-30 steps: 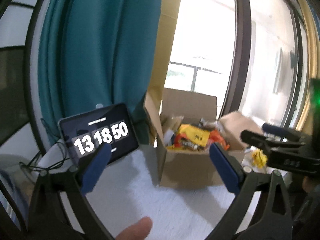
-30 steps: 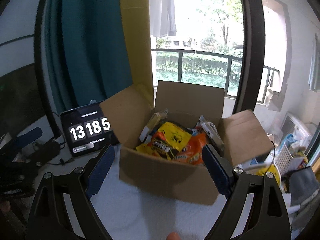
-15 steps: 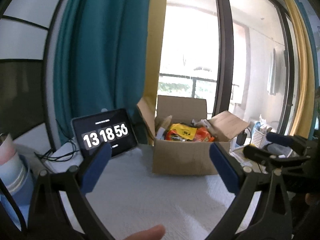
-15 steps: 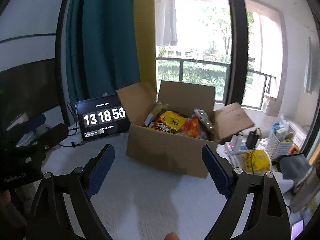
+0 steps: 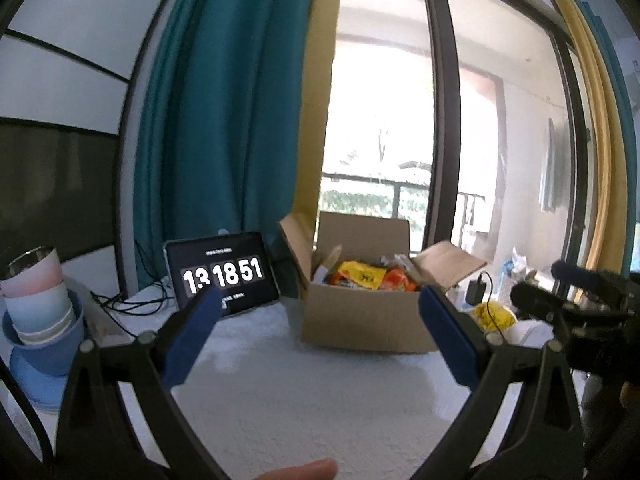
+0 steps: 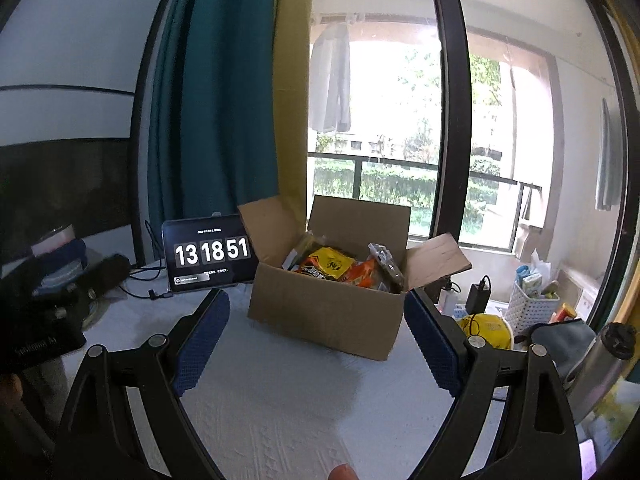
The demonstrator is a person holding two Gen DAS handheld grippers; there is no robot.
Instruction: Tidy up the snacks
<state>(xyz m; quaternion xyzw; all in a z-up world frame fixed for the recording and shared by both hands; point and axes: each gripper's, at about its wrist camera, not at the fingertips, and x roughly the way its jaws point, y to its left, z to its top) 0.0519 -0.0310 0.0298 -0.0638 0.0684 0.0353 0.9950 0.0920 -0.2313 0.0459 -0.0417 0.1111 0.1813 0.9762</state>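
I have both grippers held level above the white cloth-covered table [image 6: 280,412], facing the window. The left gripper [image 5: 320,336] has its blue pads spread wide with nothing between them, and the right gripper [image 6: 316,336] is spread the same way and holds nothing.

The snacks [image 6: 340,266] sit in an open cardboard box [image 6: 328,312] straight ahead of the right gripper, well beyond its fingertips; from the left gripper the box [image 5: 360,324] lies ahead and a little right of centre. All four flaps stand open, which leaves the top clear for reaching in from above. A yellow packet [image 6: 334,260] lies on top of the heap, with orange packets [image 6: 362,270] beside it and a darker, clear-wrapped one [image 6: 386,266] leaning against the box's right side. They are piled loosely, not lined up, so I judge that the sorting is either unfinished or consists simply of gathering them into this box; the views fit both.

A tablet showing a clock [image 6: 210,254] stands propped ahead and left of both grippers, just beside the box's left flap, facing me so that I can read it. Stacked cups [image 5: 36,312] sit far left of the left gripper. To the right of the right gripper, past the box, are a charger [image 6: 478,294], a white basket [image 6: 532,304] and a metal flask [image 6: 600,360].

With the pads this wide, either gripper could take a packet flat-on.
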